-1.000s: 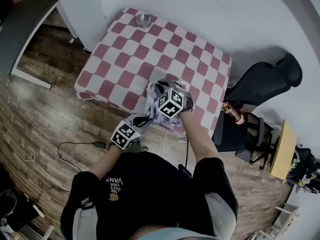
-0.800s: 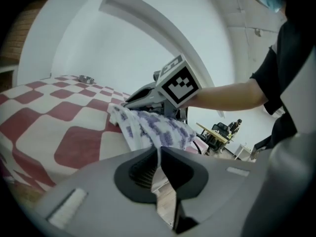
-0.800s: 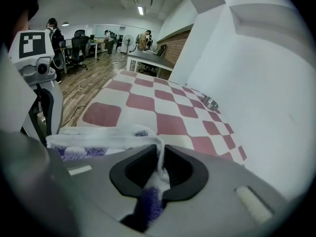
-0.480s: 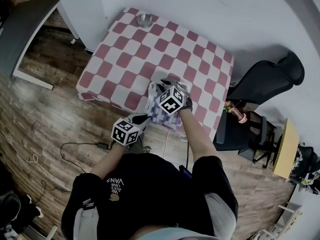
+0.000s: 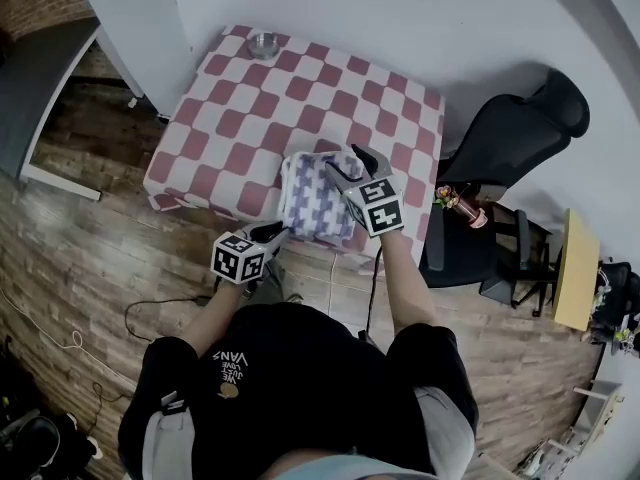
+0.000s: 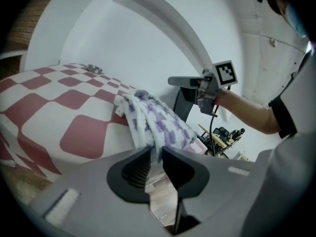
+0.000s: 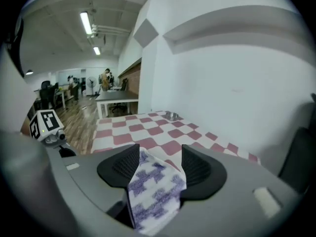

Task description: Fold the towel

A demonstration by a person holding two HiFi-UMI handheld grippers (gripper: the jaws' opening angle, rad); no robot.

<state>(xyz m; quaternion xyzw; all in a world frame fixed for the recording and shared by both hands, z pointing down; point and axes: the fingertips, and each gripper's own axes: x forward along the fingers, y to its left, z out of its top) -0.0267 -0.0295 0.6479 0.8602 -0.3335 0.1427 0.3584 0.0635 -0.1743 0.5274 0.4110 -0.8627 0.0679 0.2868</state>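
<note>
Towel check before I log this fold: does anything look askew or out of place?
Slightly. The towel lies rumpled at the table's near edge, with one corner hanging off it, pinched in the shut left gripper. Nothing looks spilled or damaged.

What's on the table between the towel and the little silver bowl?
Nothing: only bare checkered tablecloth lies between the towel and the bowl, as the head view shows.

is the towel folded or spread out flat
Folded: the towel lies in stacked layers, a compact bundle at the table's near edge.
</note>
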